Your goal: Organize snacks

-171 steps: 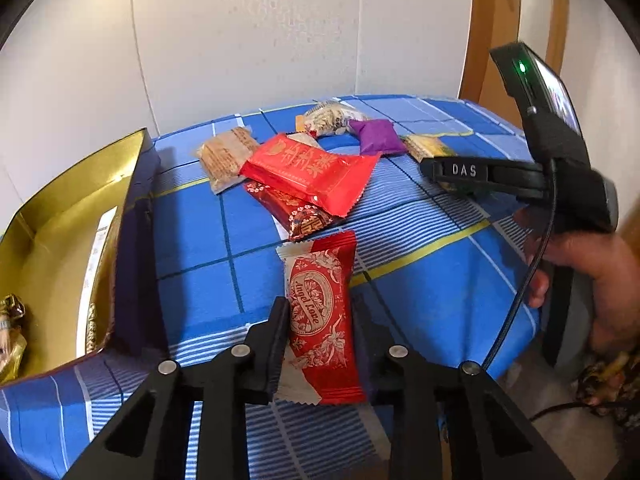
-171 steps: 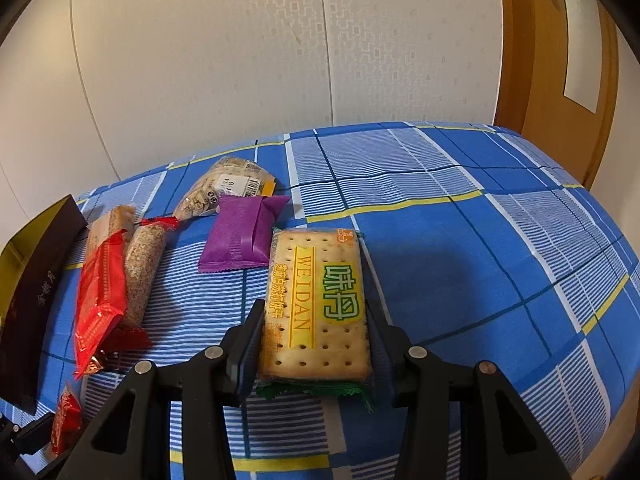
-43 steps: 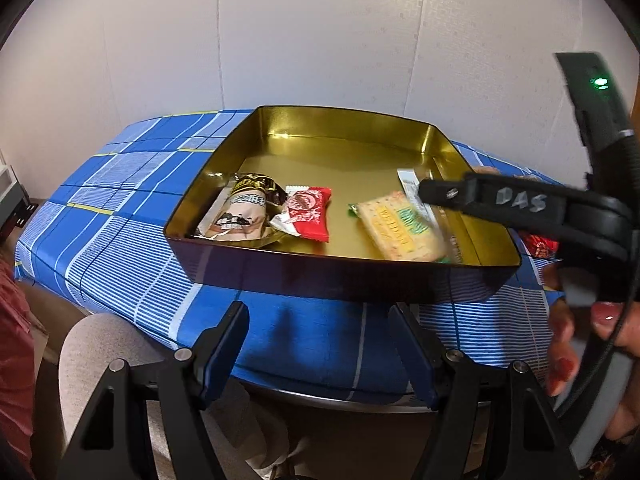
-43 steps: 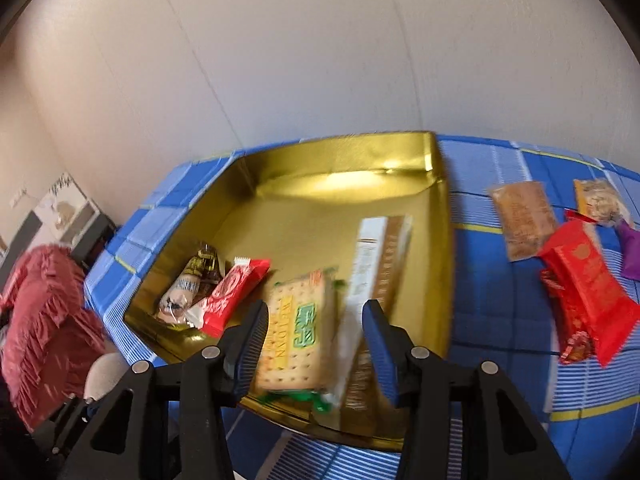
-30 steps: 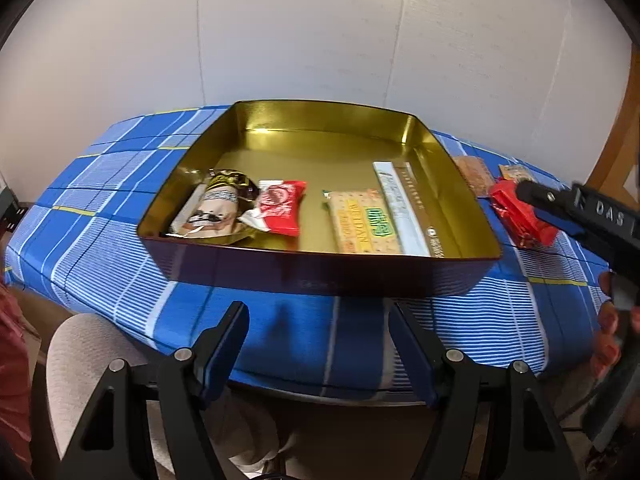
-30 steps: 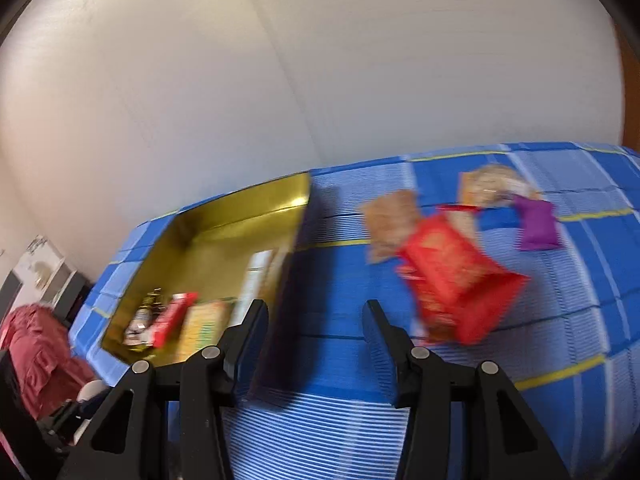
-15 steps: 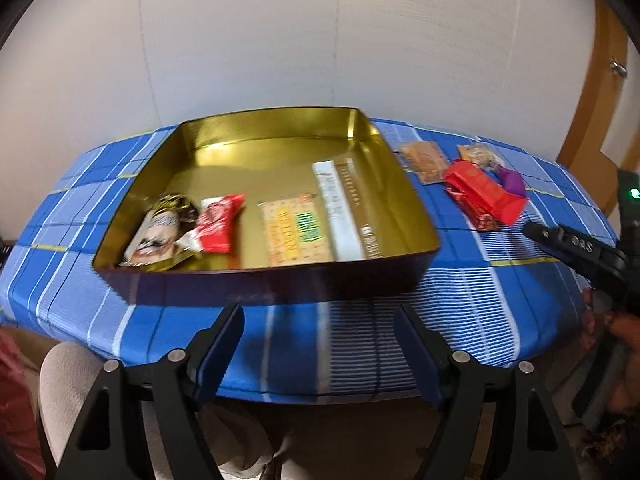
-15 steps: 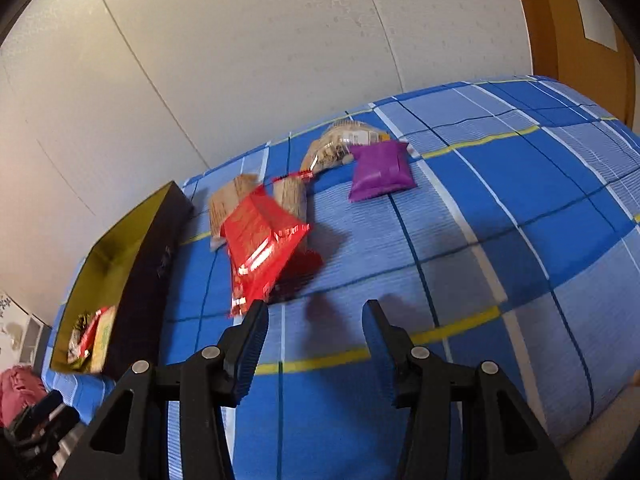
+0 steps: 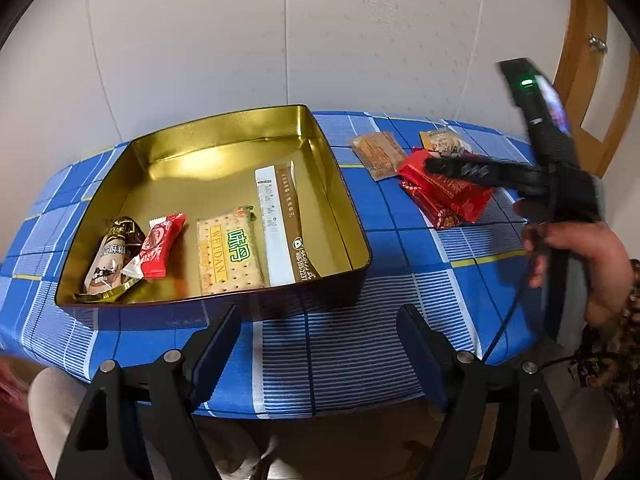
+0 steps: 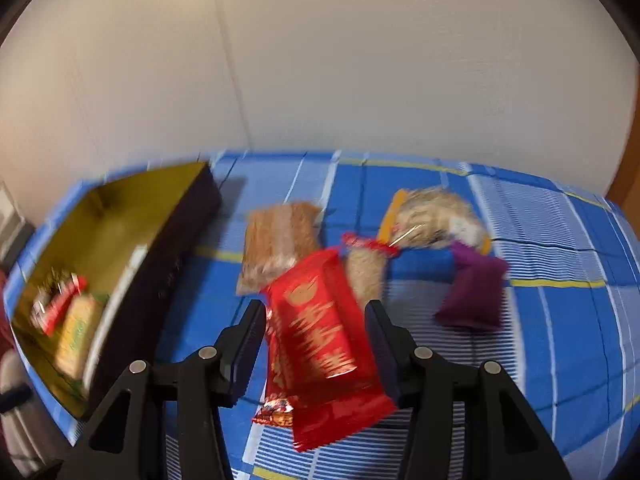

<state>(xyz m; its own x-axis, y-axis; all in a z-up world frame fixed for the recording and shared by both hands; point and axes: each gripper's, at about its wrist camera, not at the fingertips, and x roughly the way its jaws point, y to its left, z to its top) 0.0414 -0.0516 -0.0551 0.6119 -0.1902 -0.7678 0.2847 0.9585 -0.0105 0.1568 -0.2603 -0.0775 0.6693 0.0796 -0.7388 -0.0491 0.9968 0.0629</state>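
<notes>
The tin (image 9: 348, 216) sits left on the table (image 9: 408, 264), holding the cracker pack (image 9: 230, 252) among other snacks. More packets (image 9: 444, 188) lie right of it.

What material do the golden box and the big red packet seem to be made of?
Golden box: probably tin-plated metal with a glossy gold inside; its walls mirror the light, and the rim is thin and rolled.
Big red packet: probably shiny plastic or foil film; it shows glare, creases and gold print.

The right wrist view is motion-blurred, so print on the red packet (image 10: 324, 344) is unreadable. A second packet (image 10: 276, 408) lies mostly hidden beneath it.
</notes>
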